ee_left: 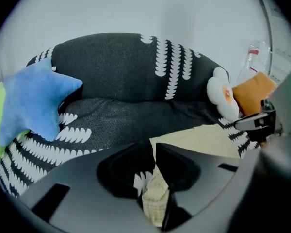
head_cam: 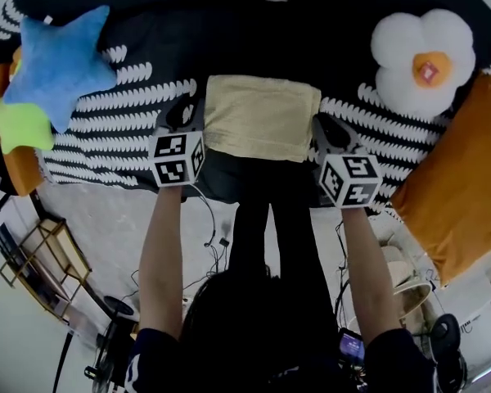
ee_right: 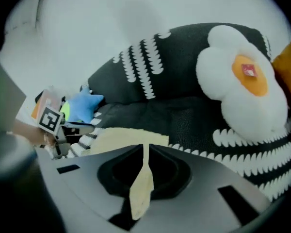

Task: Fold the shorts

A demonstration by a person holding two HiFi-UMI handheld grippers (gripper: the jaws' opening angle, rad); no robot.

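Two grippers (ee_left: 154, 152) (ee_right: 146, 152), shorts (head_cam: 260, 117) pinched (gripper views only)

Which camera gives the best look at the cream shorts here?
The head view: the shorts show as a whole rectangle, left tool and right tool at its two sides. Each gripper view shows only a pinched edge between its jaws and a foreshortened strip beyond.

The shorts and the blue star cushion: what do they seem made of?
The shorts: pale yellow matte cloth, perhaps cotton; a small grid weave shows on its bunched edge. The blue star cushion: soft plush over stuffing, it seems; fuzzy matte surface, rounded puffy points.
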